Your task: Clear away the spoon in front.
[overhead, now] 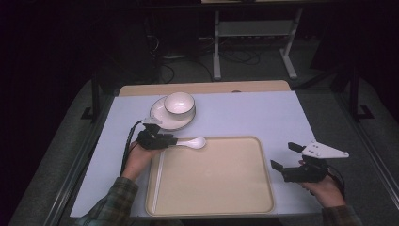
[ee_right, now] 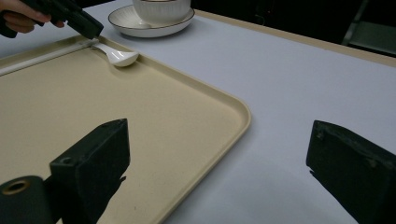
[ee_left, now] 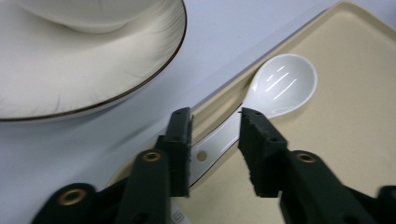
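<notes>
The white ceramic soup spoon point(ee_left: 261, 100) lies across the tray's point(overhead: 211, 188) rim at about eleven o'clock, its handle between the left gripper's point(ee_left: 215, 123) jaws, which are parted and not yet pinching. Glazed, it looks light, stiff, slippery and chippable, so I'd grip mid-handle. The right gripper point(overhead: 286, 156) hangs spread wide at three o'clock.

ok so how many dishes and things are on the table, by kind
spoon: 1
bowl: 1
plate: 1
tray: 1
total: 4
</notes>
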### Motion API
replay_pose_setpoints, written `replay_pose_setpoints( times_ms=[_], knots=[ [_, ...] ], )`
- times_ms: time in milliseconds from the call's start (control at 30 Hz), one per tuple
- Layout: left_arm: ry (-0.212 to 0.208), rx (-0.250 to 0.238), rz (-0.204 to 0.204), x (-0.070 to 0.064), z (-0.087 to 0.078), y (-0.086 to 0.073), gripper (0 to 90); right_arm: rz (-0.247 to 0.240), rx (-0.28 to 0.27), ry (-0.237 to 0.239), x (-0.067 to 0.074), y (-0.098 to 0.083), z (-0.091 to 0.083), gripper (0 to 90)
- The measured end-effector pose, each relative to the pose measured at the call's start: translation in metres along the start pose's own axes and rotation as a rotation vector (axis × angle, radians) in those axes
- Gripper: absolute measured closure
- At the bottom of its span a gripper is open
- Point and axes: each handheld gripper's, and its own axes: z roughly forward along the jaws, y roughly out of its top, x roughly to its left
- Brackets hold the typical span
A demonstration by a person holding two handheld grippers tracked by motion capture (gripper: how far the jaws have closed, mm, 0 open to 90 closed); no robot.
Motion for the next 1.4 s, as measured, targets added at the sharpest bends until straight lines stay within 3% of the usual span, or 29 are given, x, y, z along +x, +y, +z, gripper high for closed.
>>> replay_pose_setpoints(
  times_ms=[133,333,533,867,1133,1400],
  knots=[
    [-0.014,-0.013,0.019,-0.007,0.002,0.006,76.6,0.004,-0.003,-0.001,-0.001,0.000,0.000,5.5],
    [-0.059,-0.025,0.013,-0.016,0.012,0.017,89.6,0.006,0.003,0.004,-0.001,0.000,0.001,5.5],
    [-0.086,-0.026,0.021,-0.026,0.025,0.030,89.8,0.010,-0.002,-0.002,-0.002,0.000,0.000,5.5],
    [-0.103,-0.004,0.068,-0.044,0.056,0.049,89.8,0.008,-0.003,0.000,-0.001,0.000,0.000,5.5],
    [-0.090,0.029,0.071,-0.044,0.076,0.054,89.8,0.014,-0.008,-0.002,-0.002,0.000,-0.002,5.5],
    [-0.089,0.060,0.078,-0.044,0.081,0.052,89.8,0.017,-0.009,-0.005,-0.003,-0.001,-0.003,5.5]
  ],
)
